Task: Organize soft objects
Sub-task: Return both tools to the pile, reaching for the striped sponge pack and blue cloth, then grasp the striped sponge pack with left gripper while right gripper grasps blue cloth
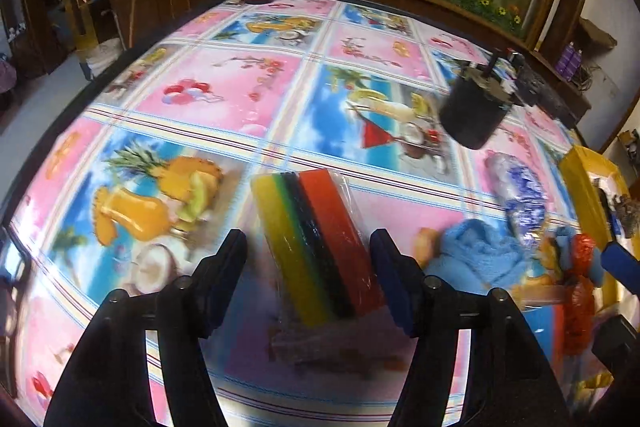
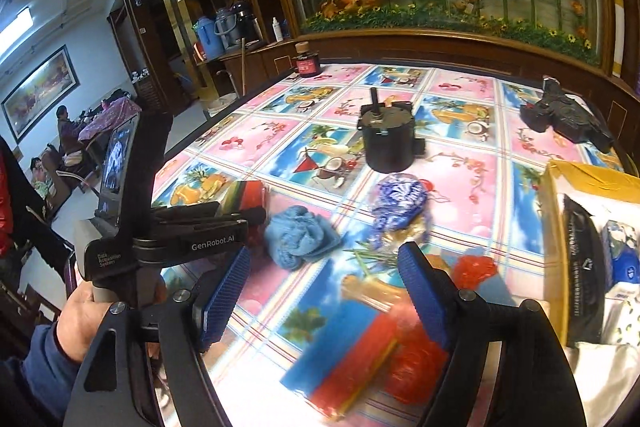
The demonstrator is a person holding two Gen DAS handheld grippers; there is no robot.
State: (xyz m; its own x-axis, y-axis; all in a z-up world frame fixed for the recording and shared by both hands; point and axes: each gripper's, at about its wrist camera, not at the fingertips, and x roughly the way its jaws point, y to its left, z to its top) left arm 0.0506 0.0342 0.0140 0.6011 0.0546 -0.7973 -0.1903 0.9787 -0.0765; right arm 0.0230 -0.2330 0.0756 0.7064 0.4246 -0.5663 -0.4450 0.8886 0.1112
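The left gripper (image 1: 308,275) stands wide open around the wrapped sponge pack (image 1: 316,243) on the surface (image 1: 224,95), not touching it. The right gripper (image 2: 324,291) is open too, above another sponge pack (image 2: 344,351).

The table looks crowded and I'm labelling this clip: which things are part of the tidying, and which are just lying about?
Job:
sponge pack
blue towel
second sponge pack
blue-patterned bag
red bag
yellow box

Lying about:
black motor
red-labelled jar
black device
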